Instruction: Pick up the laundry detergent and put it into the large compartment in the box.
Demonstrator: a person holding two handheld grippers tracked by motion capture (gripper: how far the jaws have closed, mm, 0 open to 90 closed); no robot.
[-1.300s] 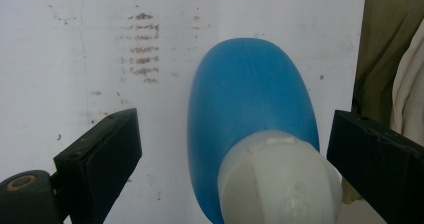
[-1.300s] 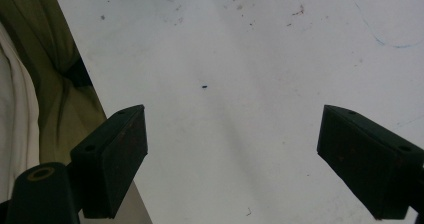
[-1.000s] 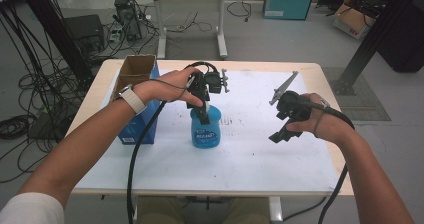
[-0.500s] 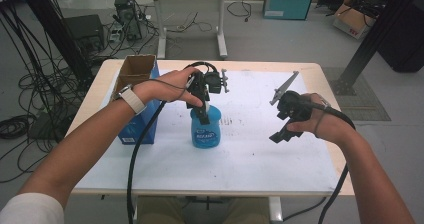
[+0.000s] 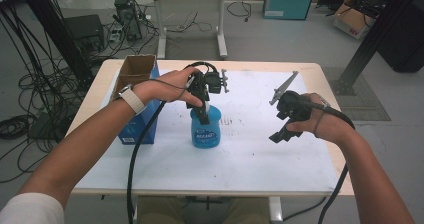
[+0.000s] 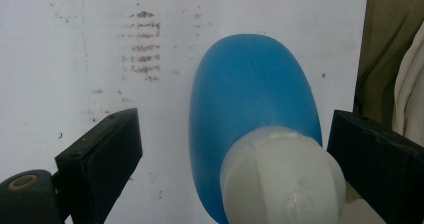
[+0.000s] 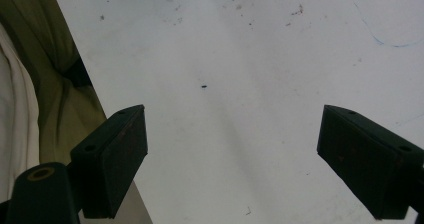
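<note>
Over the blue bottle (image 6: 252,109), the left gripper (image 6: 235,169) gapes wide around its white cap (image 6: 282,176), untouching.

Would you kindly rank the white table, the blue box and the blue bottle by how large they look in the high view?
1. White table
2. Blue box
3. Blue bottle, clearly smaller than the box

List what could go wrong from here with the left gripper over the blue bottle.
1. The left gripper hangs open above the blue bottle, with the white cap nearer one jaw than the other. Closing now may push the cap sideways and tip the upright bottle.
2. The cap looks rounded and smooth, so a grip on it could slip.
3. The right gripper is open and off to the side, so nothing steadies the bottle.
</note>
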